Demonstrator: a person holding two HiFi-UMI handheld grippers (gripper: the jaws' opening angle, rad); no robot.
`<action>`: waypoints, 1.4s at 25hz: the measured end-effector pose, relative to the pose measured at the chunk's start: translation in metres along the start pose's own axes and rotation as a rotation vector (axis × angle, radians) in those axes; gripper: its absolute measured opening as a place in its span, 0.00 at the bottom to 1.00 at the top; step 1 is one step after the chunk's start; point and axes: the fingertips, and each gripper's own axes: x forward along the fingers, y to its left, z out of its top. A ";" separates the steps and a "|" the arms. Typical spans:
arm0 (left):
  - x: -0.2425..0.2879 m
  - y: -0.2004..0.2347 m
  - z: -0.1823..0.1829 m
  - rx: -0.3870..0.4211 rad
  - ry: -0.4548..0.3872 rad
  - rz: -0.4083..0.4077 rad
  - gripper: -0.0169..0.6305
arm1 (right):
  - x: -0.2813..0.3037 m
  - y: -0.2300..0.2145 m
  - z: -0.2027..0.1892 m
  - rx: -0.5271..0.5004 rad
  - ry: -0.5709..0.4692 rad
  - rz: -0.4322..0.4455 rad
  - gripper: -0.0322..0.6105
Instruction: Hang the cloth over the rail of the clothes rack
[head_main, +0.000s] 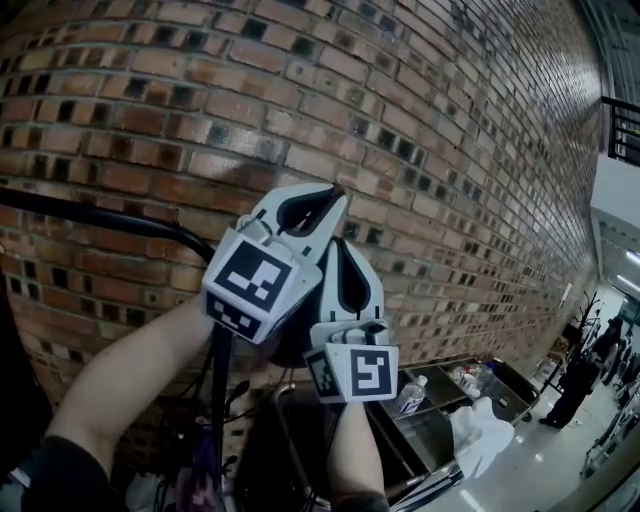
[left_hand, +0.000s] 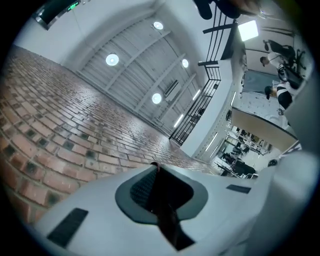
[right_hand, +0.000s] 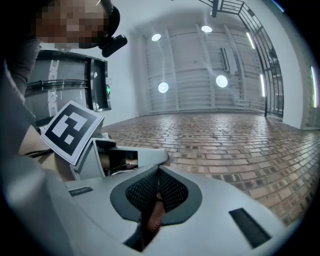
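Note:
Both grippers are raised in front of the brick wall (head_main: 420, 150), pointing upward. My left gripper (head_main: 335, 192) is shut on a dark cloth (left_hand: 167, 220), a strip of which is pinched between its jaws (left_hand: 155, 164). Just below and right of it, my right gripper (head_main: 338, 245) is also shut on the cloth (right_hand: 154, 220), which looks dark with a reddish-brown edge between its jaws (right_hand: 159, 170). The rest of the cloth hangs dark beneath the grippers (head_main: 290, 350), mostly hidden. The black rail of the clothes rack (head_main: 90, 215) runs at the left, lower than the left gripper's tips.
The rack's upright post (head_main: 220, 400) drops beside my left forearm. Metal bins with bottles (head_main: 415, 395) and a white object (head_main: 480, 435) stand at the lower right. A person (head_main: 580, 385) stands far right on the glossy floor. The brick wall is close ahead.

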 end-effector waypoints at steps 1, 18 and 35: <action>0.000 0.005 0.008 0.020 -0.008 -0.009 0.06 | 0.003 0.003 0.000 0.004 0.005 0.006 0.10; -0.107 0.164 0.094 0.555 0.015 0.053 0.06 | 0.082 0.124 0.038 -0.146 -0.048 0.050 0.10; -0.156 0.269 0.087 0.627 0.115 0.141 0.06 | 0.117 0.159 0.041 -0.217 -0.054 0.066 0.10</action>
